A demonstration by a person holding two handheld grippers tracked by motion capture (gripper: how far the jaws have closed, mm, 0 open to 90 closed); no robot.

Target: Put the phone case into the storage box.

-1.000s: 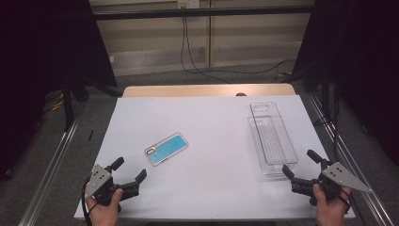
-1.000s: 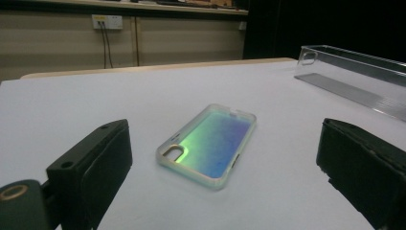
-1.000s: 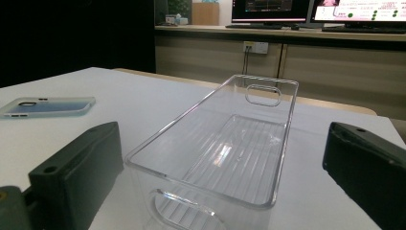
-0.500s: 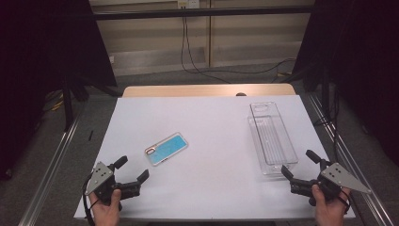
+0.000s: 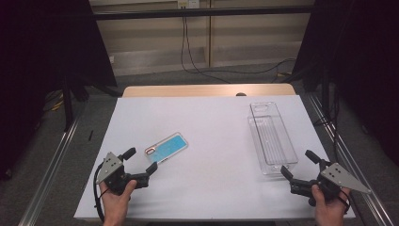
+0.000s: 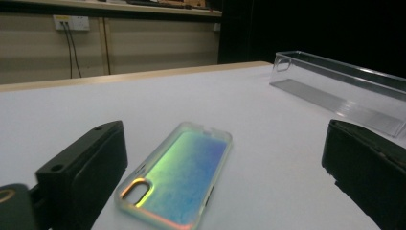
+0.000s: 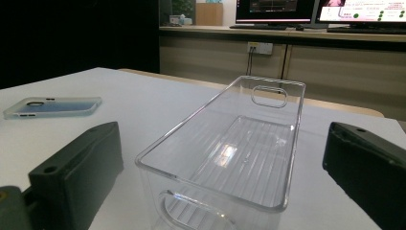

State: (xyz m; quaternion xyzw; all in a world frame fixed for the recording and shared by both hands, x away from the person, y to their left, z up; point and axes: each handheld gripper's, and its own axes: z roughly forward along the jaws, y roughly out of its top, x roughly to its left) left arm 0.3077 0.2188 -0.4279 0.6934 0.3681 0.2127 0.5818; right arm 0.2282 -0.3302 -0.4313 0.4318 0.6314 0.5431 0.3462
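Lying flat on the white table, left of the clear bin: one iridescent phone case. Left gripper spread wide just short of it; right gripper likewise spread before the bin's near end. Risk: the thin case skidding away under a shallow pinch.

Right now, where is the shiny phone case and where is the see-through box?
phone case point(image 5: 166, 147), high view, middle of its blue back.
see-through box point(image 5: 271, 141), high view, its ribbed floor.
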